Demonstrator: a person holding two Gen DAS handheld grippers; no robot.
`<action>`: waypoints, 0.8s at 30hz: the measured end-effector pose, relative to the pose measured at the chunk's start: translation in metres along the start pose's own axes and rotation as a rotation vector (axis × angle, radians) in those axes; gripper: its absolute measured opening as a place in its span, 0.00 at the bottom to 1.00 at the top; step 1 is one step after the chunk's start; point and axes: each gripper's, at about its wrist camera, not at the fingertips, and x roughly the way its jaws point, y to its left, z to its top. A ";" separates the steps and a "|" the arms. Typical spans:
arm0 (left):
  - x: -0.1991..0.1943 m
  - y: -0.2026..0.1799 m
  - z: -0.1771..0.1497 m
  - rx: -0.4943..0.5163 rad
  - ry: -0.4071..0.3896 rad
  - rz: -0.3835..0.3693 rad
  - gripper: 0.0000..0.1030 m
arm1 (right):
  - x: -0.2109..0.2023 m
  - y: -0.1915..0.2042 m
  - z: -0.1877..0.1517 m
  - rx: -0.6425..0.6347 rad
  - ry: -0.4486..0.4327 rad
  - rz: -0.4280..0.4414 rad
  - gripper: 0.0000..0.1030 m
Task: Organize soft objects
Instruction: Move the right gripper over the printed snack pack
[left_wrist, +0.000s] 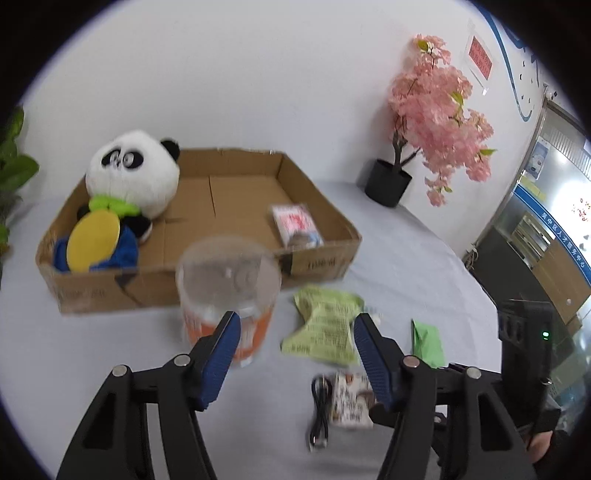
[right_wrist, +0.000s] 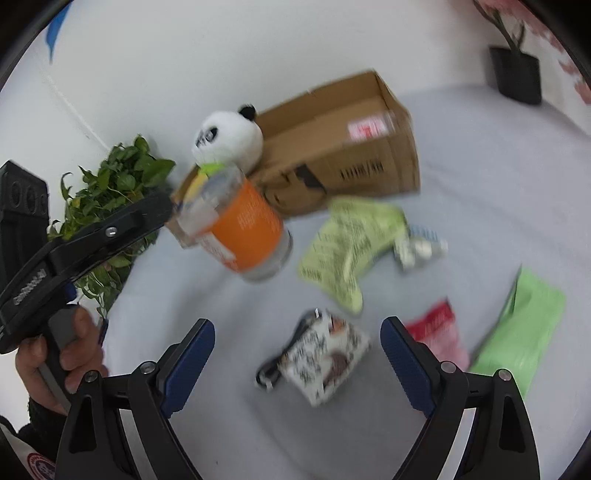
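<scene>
A panda plush (left_wrist: 136, 173) sits in the left end of an open cardboard box (left_wrist: 321, 262), and a small red-and-white packet (left_wrist: 295, 225) lies at its right end. A clear jar with an orange label (left_wrist: 229, 280) stands before the box. My left gripper (left_wrist: 297, 319) is open, just short of the jar and a crinkled green packet (left_wrist: 325, 325). My right gripper (right_wrist: 298, 324) is open above a black-and-white patterned packet (right_wrist: 325, 358). Nothing is between either pair of fingers.
A black cable (right_wrist: 269, 369) lies beside the patterned packet. A red packet (right_wrist: 439, 332) and a green pouch (right_wrist: 524, 325) lie to the right. A pink blossom tree in a black pot (left_wrist: 436, 110) stands at the back right, a leafy plant (right_wrist: 114, 192) at the left.
</scene>
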 end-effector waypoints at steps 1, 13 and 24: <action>-0.001 0.000 -0.005 0.003 0.004 0.002 0.61 | 0.006 -0.002 -0.008 0.022 0.020 -0.009 0.89; 0.022 0.032 -0.054 -0.124 0.161 -0.064 0.62 | -0.006 0.011 -0.074 0.003 0.002 -0.156 0.87; 0.025 0.035 -0.061 -0.139 0.150 -0.051 0.69 | 0.022 0.026 -0.074 -0.011 -0.028 -0.368 0.55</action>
